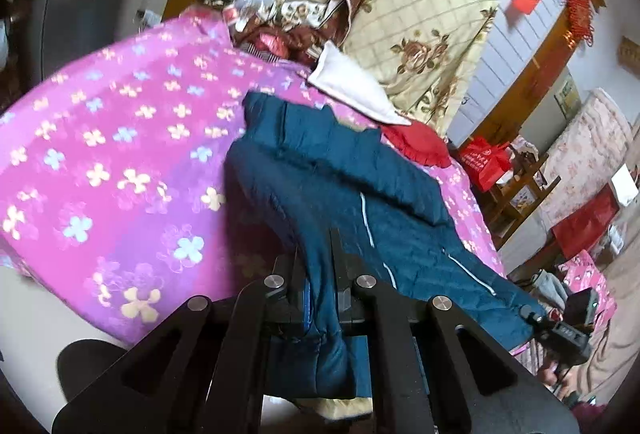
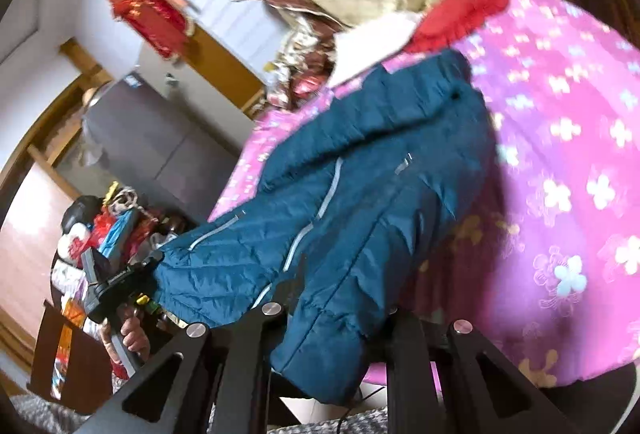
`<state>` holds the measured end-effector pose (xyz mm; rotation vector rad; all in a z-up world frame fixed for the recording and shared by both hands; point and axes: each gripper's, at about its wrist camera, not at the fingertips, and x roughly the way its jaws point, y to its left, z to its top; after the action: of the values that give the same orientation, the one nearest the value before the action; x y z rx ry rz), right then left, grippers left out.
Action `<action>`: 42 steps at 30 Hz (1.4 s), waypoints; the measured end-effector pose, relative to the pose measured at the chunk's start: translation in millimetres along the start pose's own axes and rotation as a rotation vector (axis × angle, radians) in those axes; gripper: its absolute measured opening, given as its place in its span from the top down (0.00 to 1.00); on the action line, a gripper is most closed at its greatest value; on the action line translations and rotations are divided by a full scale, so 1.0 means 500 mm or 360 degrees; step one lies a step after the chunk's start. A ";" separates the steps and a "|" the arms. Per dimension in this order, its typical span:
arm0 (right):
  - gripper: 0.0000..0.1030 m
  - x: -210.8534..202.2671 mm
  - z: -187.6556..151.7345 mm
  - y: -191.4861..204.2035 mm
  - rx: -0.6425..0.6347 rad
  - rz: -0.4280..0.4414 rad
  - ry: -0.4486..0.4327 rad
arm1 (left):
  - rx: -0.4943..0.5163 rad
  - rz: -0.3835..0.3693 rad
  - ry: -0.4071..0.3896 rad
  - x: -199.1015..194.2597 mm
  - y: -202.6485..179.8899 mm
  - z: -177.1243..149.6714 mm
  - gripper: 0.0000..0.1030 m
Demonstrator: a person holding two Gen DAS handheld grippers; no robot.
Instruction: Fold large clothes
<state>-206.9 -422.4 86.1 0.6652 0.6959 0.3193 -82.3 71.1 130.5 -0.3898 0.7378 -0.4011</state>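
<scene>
Progress: the jacket point(image 1: 340, 170) is lying mostly spread on the pink bedspread point(image 1: 120, 138), unfolded; by my reading the 1st fold is only starting and all the rest is left.
Left gripper point(image 1: 318, 274): its jaws are pinching shut on the jacket's near hem corner, which is hanging down between them.
Jacket: its far end is resting on the bed, its near edge is hanging off the bed between the 2 grippers.
Right gripper point(image 2: 340, 298): its jaws are nearly closed, clamping the other hem corner, the cloth draping over them.

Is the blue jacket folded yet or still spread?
Not folded: the blue jacket lies spread lengthwise on the pink bedspread, its near hem pinched by both hand-held grippers.
</scene>
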 end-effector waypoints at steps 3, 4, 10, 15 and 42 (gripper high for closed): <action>0.87 -0.016 0.006 0.013 -0.0004 0.0018 -0.0034 | -0.0032 0.0010 -0.0012 -0.019 0.005 0.004 0.95; 0.87 -0.015 0.013 0.015 -0.0005 0.0015 -0.0042 | -0.0047 0.0018 -0.0011 -0.016 0.009 0.009 0.95; 0.87 -0.001 0.097 0.016 -0.0024 -0.0022 -0.0116 | -0.0045 0.0101 -0.0020 0.033 -0.008 0.089 0.95; 0.87 0.047 0.238 0.021 -0.0048 -0.0112 -0.0227 | 0.0052 0.0263 -0.0073 0.134 -0.051 0.224 0.95; 0.83 0.626 0.635 -0.267 0.0155 -0.0728 0.0078 | 0.0040 0.0882 0.0304 0.842 0.047 0.479 0.90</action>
<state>245.3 -517.1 29.0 0.5723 0.8913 -0.1215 375.5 -63.3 44.0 -0.1117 0.9881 0.0775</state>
